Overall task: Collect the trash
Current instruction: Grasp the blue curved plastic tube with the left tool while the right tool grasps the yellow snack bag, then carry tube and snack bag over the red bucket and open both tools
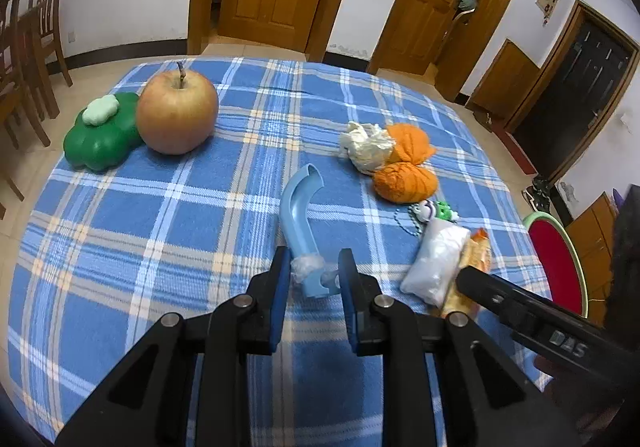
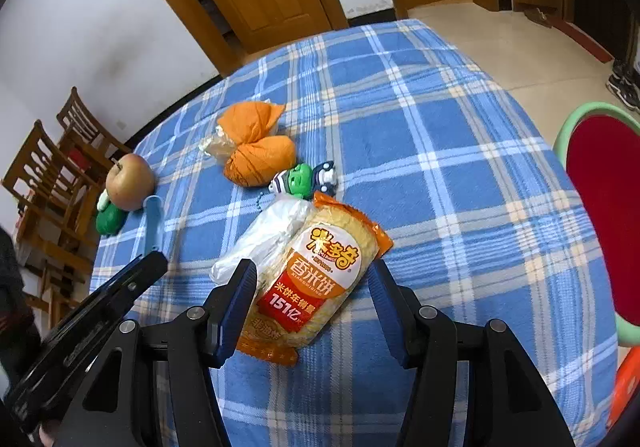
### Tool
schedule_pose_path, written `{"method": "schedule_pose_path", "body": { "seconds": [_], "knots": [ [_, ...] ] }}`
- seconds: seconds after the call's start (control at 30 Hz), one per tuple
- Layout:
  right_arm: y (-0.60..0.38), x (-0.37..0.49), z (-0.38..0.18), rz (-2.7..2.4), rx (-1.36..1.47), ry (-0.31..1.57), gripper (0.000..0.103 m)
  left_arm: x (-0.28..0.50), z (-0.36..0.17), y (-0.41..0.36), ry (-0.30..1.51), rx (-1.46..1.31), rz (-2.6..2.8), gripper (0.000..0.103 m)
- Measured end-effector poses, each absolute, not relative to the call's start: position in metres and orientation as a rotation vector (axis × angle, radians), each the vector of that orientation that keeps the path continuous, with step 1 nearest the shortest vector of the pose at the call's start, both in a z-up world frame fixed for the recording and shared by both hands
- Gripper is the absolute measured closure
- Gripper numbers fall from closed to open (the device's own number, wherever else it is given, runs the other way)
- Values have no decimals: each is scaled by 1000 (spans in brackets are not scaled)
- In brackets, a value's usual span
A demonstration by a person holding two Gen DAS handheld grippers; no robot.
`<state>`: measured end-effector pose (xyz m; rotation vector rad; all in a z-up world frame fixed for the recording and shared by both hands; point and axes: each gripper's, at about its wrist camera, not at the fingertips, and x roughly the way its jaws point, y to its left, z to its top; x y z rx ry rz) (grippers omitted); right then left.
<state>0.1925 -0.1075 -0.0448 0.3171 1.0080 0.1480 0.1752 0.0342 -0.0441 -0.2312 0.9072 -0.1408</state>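
My left gripper [image 1: 314, 259] is shut on the near end of a curved light-blue plastic piece [image 1: 298, 203], with a wad of clear wrap [image 1: 306, 267] pinched against it. That piece rests on the blue plaid tablecloth [image 1: 160, 231]. My right gripper [image 2: 312, 267] is open, its fingers [image 2: 244, 287] straddling an orange rice-cracker packet [image 2: 320, 275] that lies flat. A white plastic bag [image 2: 264, 239] lies against the packet's left side. A crumpled white tissue [image 1: 366, 145] sits farther back beside two orange cloth bundles [image 1: 404, 183].
An apple [image 1: 178, 113] and a green flower-shaped container [image 1: 100, 135] stand at the back left. A small toy keychain [image 2: 304, 179] lies behind the packet. A red stool with a green rim [image 2: 604, 215] stands off the table's right edge. Wooden chairs [image 1: 32, 31] stand to the left.
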Motion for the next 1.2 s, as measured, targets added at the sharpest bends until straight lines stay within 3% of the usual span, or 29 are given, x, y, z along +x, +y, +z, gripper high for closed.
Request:
{"method": "schedule_pose_path", "body": {
  "seconds": [0.5, 1.2],
  "knots": [
    [-127, 172, -48, 153, 365, 988, 52, 147, -22, 12, 867, -218, -188, 79],
    [-246, 104, -3, 1, 507, 776, 52, 142, -8, -95, 901, -134, -424, 79]
  ]
}}
